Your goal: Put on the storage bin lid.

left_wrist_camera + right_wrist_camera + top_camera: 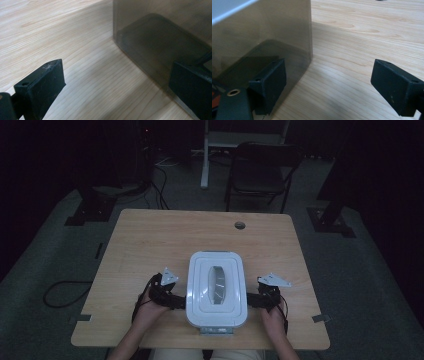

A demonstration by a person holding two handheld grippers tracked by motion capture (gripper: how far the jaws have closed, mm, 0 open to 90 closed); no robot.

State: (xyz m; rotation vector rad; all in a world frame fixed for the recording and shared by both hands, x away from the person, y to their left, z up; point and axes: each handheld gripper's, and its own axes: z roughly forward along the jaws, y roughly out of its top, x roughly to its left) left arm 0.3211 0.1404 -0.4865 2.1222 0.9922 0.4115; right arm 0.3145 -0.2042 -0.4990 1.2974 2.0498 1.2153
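A: The white bin [217, 290] stands near the front edge of the wooden table [150, 240], between the 2 grippers, with its lid on and a grey window in the middle of that lid.

B: And its walls?

A: Dark and glossy. In the left gripper view the wall [160, 37] mirrors the jaws; in the right gripper view the same kind of wall [262, 37] ends at a corner, with bare table beyond it.

B: How does the left gripper [172, 299] stand?

A: Spread wide, clamped on nothing. 1 jaw sits over the wood, well clear of the bin; the other sits at the foot of the wall. Whether it touches I cannot tell.

B: The right gripper [255, 299]?

A: Also spread wide. 1 jaw lies close against the wall beside its own reflection, the other out over open wood.

B: The hands?

A: The left hand [150, 312] and right hand [273, 317] each hold a gripper, 1 at either side of the bin.

B: Anything else around?

A: A folding chair [262, 170] beyond the table's far edge, and cables on the floor.
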